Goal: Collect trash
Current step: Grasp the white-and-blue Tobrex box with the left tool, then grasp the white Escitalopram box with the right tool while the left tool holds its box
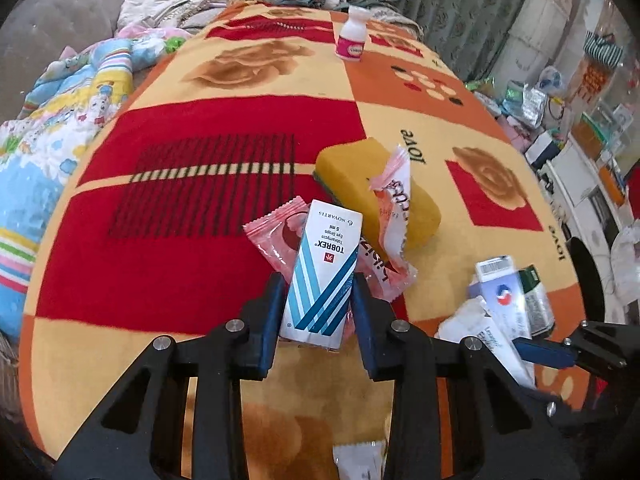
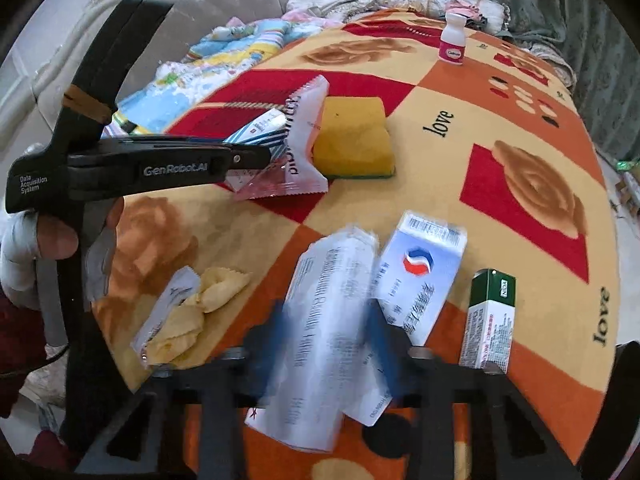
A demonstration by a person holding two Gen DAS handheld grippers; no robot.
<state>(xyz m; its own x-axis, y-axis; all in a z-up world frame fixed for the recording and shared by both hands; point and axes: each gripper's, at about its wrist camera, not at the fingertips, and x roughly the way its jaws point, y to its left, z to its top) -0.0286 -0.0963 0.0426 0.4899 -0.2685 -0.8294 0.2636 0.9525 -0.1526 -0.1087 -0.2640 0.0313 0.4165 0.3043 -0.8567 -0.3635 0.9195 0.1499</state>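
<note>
Two grips under way, nothing yet collected. Left gripper point(image 1: 316, 304) closed on the eye-drops box point(image 1: 322, 276), blue pads pressing both its sides, box raised at a tilt over the pink wrappers point(image 1: 276, 240) beside the yellow sponge point(image 1: 376, 188). Right gripper point(image 2: 328, 340) closed around the folded paper leaflet point(image 2: 328, 320), though motion blur makes pad contact hard to confirm; judged as a grip from how the leaflet sits between the smeared blue fingers.

Still lying on the patterned blanket point(image 2: 520, 120): blue-and-white carton point(image 2: 424, 276) touching the leaflet, green-capped box point(image 2: 490, 320) just beside it, crumpled yellow wrapper with a white sachet point(image 2: 188, 308) nearer the left hand, pink wrappers, and a small white bottle point(image 2: 452, 40) standing well apart at the far end. Most of the job left, by this reckoning.

No bin or bag visible in either view. White scrap at the left view's bottom edge cut off, unidentifiable. Leaflet print unreadable.
</note>
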